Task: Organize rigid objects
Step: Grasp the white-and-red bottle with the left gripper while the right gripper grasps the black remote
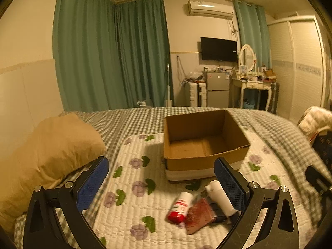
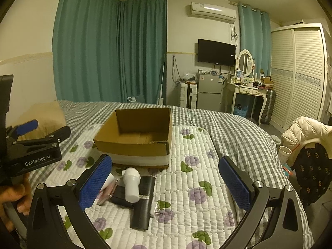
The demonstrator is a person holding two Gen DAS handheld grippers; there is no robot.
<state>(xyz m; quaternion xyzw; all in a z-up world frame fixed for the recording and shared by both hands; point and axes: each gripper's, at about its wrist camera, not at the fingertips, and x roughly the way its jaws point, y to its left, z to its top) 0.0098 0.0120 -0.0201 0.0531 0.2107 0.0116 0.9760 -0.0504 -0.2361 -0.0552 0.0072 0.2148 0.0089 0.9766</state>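
Observation:
An open, empty cardboard box (image 1: 205, 139) (image 2: 137, 137) sits on a floral quilt on the bed. In front of it lies a small pile: a red-capped white bottle (image 1: 180, 207), a reddish flat case (image 1: 200, 214), a white cylinder bottle (image 1: 221, 197) (image 2: 131, 184) and a black rectangular object (image 2: 144, 202). My left gripper (image 1: 164, 183) is open and empty above the quilt, left of the pile. My right gripper (image 2: 166, 183) is open and empty, with the pile near its left finger. The left gripper also shows at the left edge of the right wrist view (image 2: 33, 145).
A tan pillow (image 1: 45, 157) lies at the left of the bed. A chair with a white jacket and dark clothes (image 2: 307, 151) stands at the right beside the bed. Beyond the bed are green curtains, a small fridge, a dressing table and a wardrobe.

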